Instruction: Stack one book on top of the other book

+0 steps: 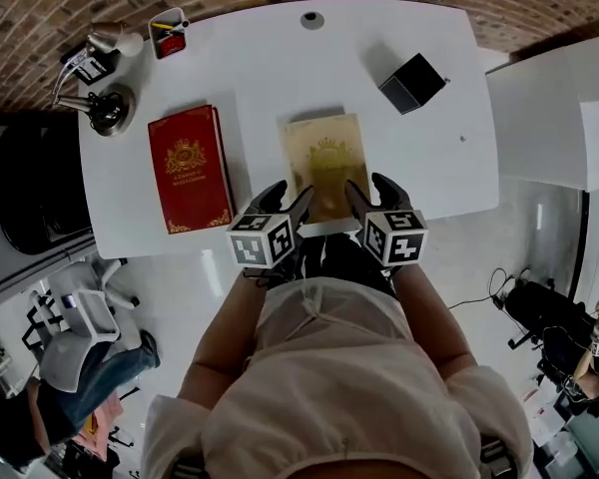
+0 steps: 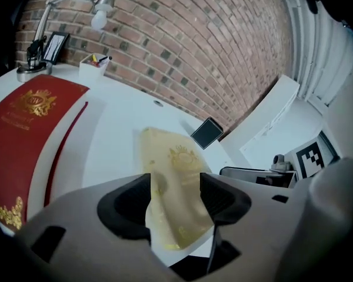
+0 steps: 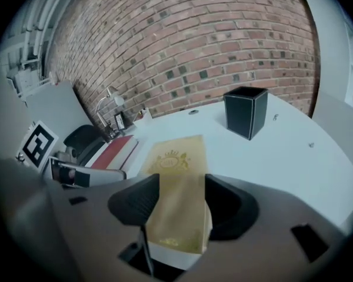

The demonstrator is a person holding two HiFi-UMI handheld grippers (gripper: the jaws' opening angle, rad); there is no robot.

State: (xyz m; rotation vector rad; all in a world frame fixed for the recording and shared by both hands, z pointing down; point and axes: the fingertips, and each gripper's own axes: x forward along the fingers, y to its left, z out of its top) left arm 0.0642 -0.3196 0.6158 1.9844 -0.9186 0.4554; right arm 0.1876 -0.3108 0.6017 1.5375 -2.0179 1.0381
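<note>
Nothing was stacked yet, as I judged it. My left gripper (image 1: 285, 197) and right gripper (image 1: 372, 194) were side by side at the near edge of the table (image 1: 280, 68), and neither had lifted anything. Both pairs of jaws stood wide apart.

In each gripper view the near end of the gold book (image 1: 327, 163) showed in the gap, with its long edges running close along the inner pads and its white page block low in the slot. From the head view, the inner jaw of each gripper sat over a near corner of that book and the outer jaw just off its side. So I took the jaws to be poised about the book, not clamped on it.

The gold book lay flat at the table's near edge, lengthways away from me. The red book (image 1: 188, 168) lay flat to its left, apart from it with bare table between them. What was left was all of it: the grasp, the lift, the carry across and the setting down.

A black box (image 1: 412, 82) stood farther back on the right, clear of both books.
</note>
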